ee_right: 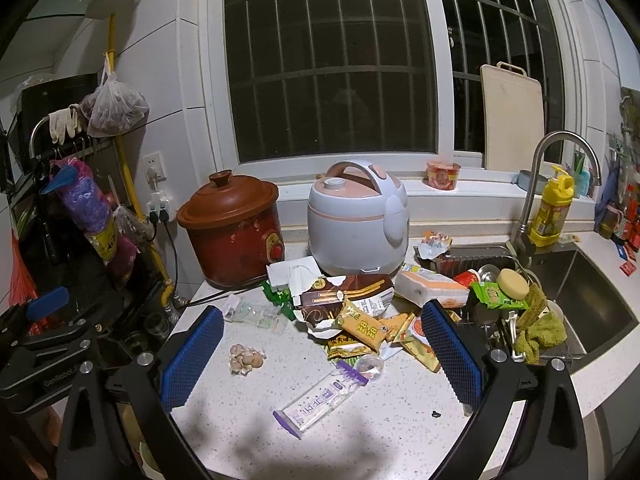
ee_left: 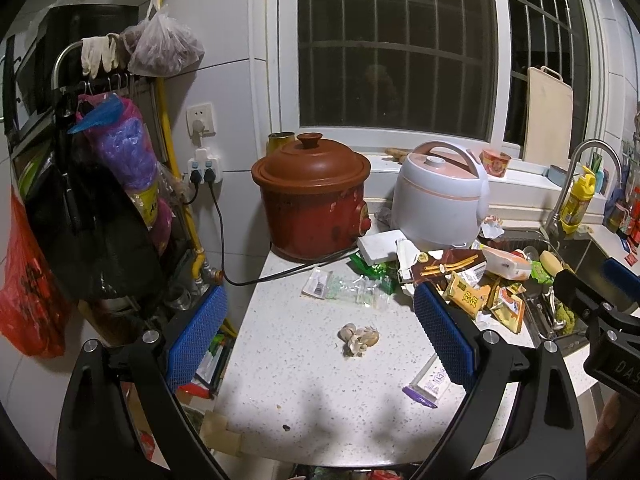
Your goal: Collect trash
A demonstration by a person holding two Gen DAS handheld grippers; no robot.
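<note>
A white speckled stone countertop (ee_right: 384,432) spreads beneath both grippers. Beyond them, at the back, a round red-brown clay slow cooker (ee_left: 314,196) stands ahead of the left gripper (ee_left: 320,332), and a white-and-pink domed rice cooker (ee_right: 358,218) stands just right of it, ahead of the right gripper (ee_right: 320,360). To the right gripper's right is a steel sink (ee_right: 592,300) with a curved steel faucet (ee_right: 560,152) behind it.

In front of the two cookers lies a heap of snack trash: a brown torn biscuit-stick box (ee_right: 346,294), yellow foil snack packets (ee_right: 362,326) spilling toward the right gripper's fingers, and a white-and-orange soft pack (ee_right: 434,284) next to the sink. A crumpled clear plastic wrapper (ee_left: 352,288) lies flat ahead of the left gripper, left of the heap.

Between the right gripper's blue-padded fingers (ee_right: 192,354) rests a clear flat packet with purple ends (ee_right: 320,400), close in, touching nothing of the gripper. A small pile of beige garlic skins (ee_left: 358,338) lies between the left gripper's fingers, apart from them.

Both grippers hover above the counter with jaws spread wide, holding nothing.
</note>
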